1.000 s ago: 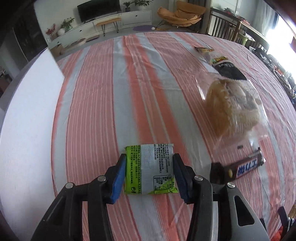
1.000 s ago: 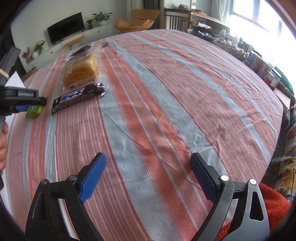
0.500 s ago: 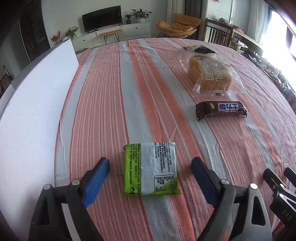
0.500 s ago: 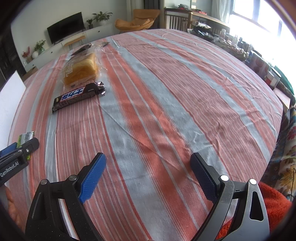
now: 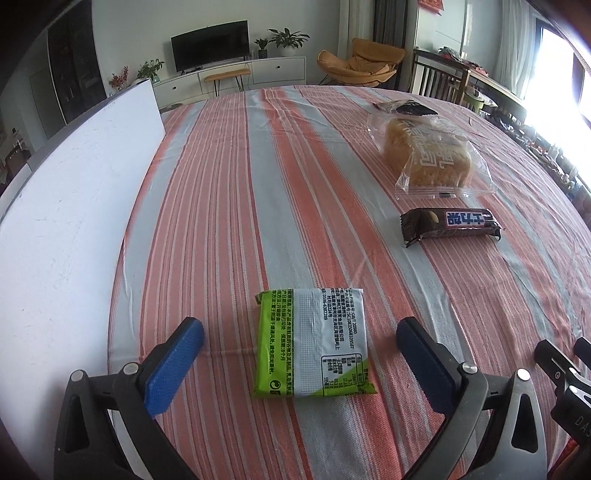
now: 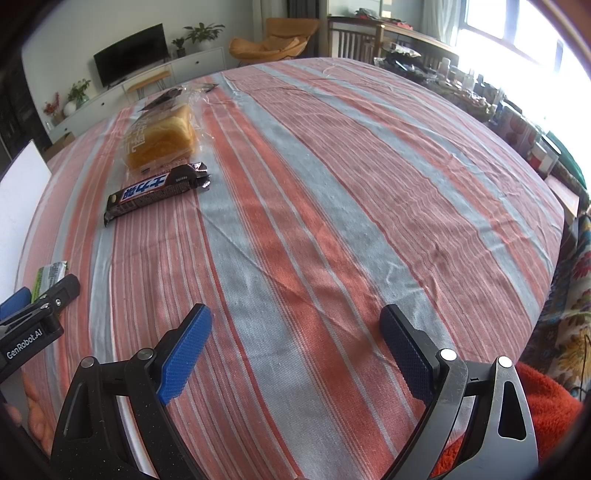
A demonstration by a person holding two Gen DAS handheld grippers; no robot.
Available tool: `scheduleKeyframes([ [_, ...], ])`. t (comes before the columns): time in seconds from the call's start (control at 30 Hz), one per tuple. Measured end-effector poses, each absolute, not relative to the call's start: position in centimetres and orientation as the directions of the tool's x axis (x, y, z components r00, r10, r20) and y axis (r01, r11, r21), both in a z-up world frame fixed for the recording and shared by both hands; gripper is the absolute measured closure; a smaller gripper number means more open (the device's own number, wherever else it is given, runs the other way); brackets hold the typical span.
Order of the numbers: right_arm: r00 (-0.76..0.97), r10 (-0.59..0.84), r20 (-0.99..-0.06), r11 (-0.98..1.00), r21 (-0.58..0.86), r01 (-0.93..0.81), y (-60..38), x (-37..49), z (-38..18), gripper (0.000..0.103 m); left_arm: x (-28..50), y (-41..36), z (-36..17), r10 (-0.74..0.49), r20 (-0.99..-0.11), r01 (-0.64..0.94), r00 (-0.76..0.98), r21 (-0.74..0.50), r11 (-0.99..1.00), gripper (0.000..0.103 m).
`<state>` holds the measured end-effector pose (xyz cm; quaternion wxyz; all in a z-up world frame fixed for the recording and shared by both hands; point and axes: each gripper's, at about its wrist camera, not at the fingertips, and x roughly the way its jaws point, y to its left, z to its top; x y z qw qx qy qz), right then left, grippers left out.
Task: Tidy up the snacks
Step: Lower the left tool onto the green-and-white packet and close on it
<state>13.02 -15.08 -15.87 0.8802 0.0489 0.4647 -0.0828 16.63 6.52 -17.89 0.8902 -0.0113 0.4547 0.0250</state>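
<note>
Left gripper (image 5: 301, 354) jaws opening, clear of the green packet (image 5: 312, 345) on the surface; right gripper (image 6: 295, 350) spread, empty; next I'd fetch the chocolate bar (image 5: 450, 223).

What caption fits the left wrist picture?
Left gripper opening around a green snack packet lying flat on the striped tablecloth.

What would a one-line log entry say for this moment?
left gripper: jaws opening, green snack packet released on striped tablecloth | right gripper: open, empty

Bright daylight, window (image 6: 524, 33) glare blown out, fisheye edges, sharp
</note>
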Motion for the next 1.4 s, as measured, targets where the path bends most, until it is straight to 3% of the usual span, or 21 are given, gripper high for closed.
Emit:
scheduleKeyframes([
  [1.17, 0.555, -0.094, -0.827, 0.982, 0.015, 0.189, -15.1, 13.0, -15.8, 0.008, 16.7, 6.6, -17.9, 0.034, -0.81, -0.055, 0.585, 0.002, 0.999, 0.0],
  [1.4, 0.622, 0.023, -0.783, 0.919, 0.261, 0.295, -19.5, 12.1, -15.0, 0.01, 16.7, 6.6, -17.9, 0.033, -0.81, -0.055, 0.585, 0.002, 0.999, 0.0],
])
